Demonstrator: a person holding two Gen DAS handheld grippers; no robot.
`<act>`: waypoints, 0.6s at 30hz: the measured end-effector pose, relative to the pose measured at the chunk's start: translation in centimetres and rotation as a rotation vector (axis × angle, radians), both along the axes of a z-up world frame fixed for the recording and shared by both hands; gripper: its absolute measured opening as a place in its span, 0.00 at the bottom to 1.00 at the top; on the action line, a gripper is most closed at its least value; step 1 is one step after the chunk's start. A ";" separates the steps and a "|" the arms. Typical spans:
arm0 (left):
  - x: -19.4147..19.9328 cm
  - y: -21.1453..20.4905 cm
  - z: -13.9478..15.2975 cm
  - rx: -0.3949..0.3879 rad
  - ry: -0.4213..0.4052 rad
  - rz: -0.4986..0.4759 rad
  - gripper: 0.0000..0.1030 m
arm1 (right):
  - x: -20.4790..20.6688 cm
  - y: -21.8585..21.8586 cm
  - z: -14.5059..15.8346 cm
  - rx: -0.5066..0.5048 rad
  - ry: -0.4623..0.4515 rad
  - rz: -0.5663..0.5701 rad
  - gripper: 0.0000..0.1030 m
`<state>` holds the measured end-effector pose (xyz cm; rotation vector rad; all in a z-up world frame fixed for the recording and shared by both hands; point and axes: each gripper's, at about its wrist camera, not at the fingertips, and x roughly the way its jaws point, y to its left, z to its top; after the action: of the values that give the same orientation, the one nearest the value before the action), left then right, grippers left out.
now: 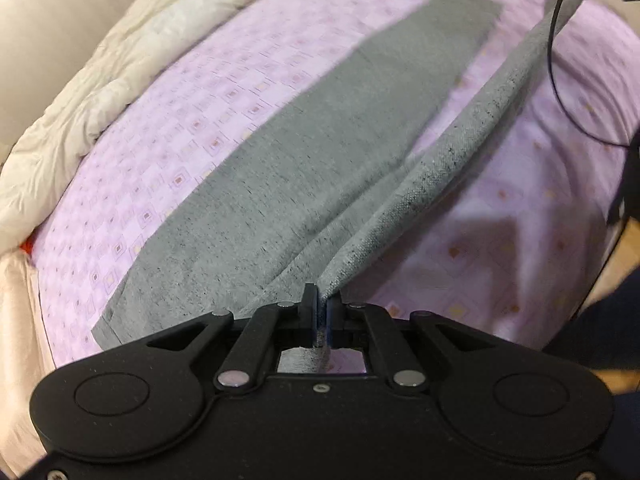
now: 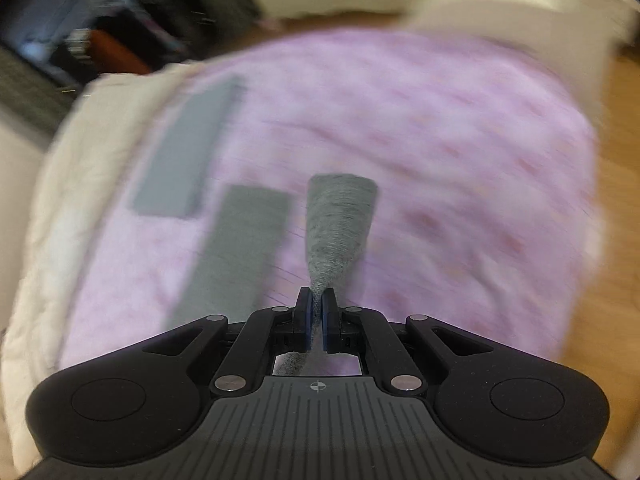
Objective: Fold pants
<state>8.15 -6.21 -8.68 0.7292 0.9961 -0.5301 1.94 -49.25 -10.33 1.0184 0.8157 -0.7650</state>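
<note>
The grey woven fabric pants lie on the lilac-patterned bed. The left tool and right tool each pinch one leg's edge. That thin bite could slip, dropping the leg crooked.

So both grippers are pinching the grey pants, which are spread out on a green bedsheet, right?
Not quite: the bedsheet is lilac with small squares, not green, as the left wrist view shows. The left gripper and right gripper do both pinch the grey pants.
</note>
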 end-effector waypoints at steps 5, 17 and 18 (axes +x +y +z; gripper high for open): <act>2.6 -0.3 -0.4 0.018 0.058 -0.044 0.09 | 2.6 -0.4 -0.3 0.017 0.009 -0.027 0.05; 21.1 0.2 -1.8 -0.049 0.149 0.089 0.11 | 22.4 -1.6 -4.1 -0.003 -0.030 0.137 0.05; 22.2 0.2 -2.7 -0.040 0.163 0.108 0.11 | 23.7 -1.4 -4.9 -0.005 -0.016 0.141 0.05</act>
<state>30.36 -5.98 -11.34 0.5998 1.1660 -0.5201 25.60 -50.66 -15.19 0.9513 0.8614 -0.6376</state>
